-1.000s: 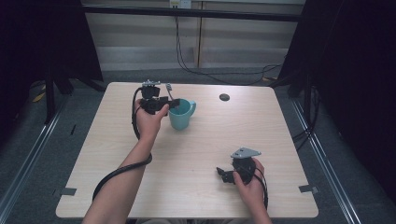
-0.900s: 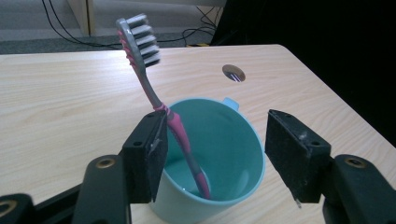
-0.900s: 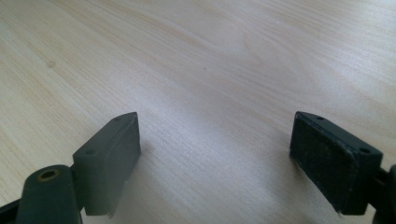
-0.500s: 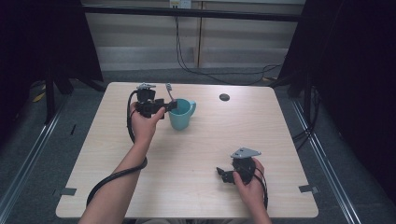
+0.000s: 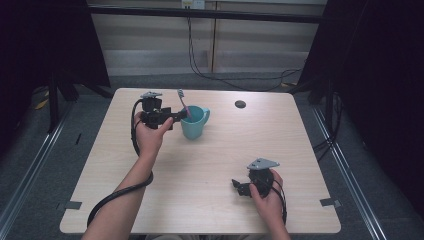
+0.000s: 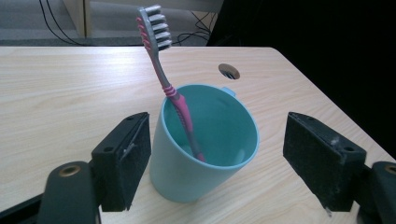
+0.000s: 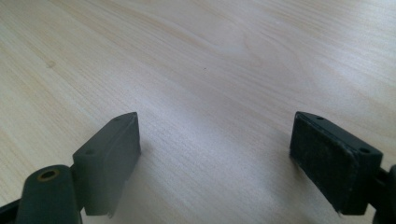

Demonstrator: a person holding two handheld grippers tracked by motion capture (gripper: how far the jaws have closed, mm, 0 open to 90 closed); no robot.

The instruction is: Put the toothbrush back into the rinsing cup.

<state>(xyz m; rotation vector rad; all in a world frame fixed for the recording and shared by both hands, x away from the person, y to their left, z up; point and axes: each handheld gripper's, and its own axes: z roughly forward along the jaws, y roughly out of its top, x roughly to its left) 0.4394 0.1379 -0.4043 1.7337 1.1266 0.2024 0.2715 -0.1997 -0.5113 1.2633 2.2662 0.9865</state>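
A teal cup (image 5: pixel 194 121) (image 6: pixel 205 144) stands on the wooden table (image 5: pixel 210 165), toward its far left. A pink and grey toothbrush (image 5: pixel 183 102) (image 6: pixel 164 79) leans in it, bristles up. My left gripper (image 5: pixel 181 115) (image 6: pixel 217 128) is level just left of the cup. Its jaws have just been opening and stand open, one on each side of the cup's near wall without pressing on it. Nothing touches the toothbrush. My right gripper (image 5: pixel 238 186) (image 7: pixel 215 135) rests open near the front right of the table, with only bare wood between its pads.
A small dark round hole (image 5: pixel 240 104) (image 6: pixel 229 71) sits in the tabletop behind and right of the cup. Cables hang over the floor beyond the far edge. Dark curtains stand at both sides.
My left gripper has drawn back leftward from the cup, leaving the toothbrush standing free in it. The right hand has kept still.
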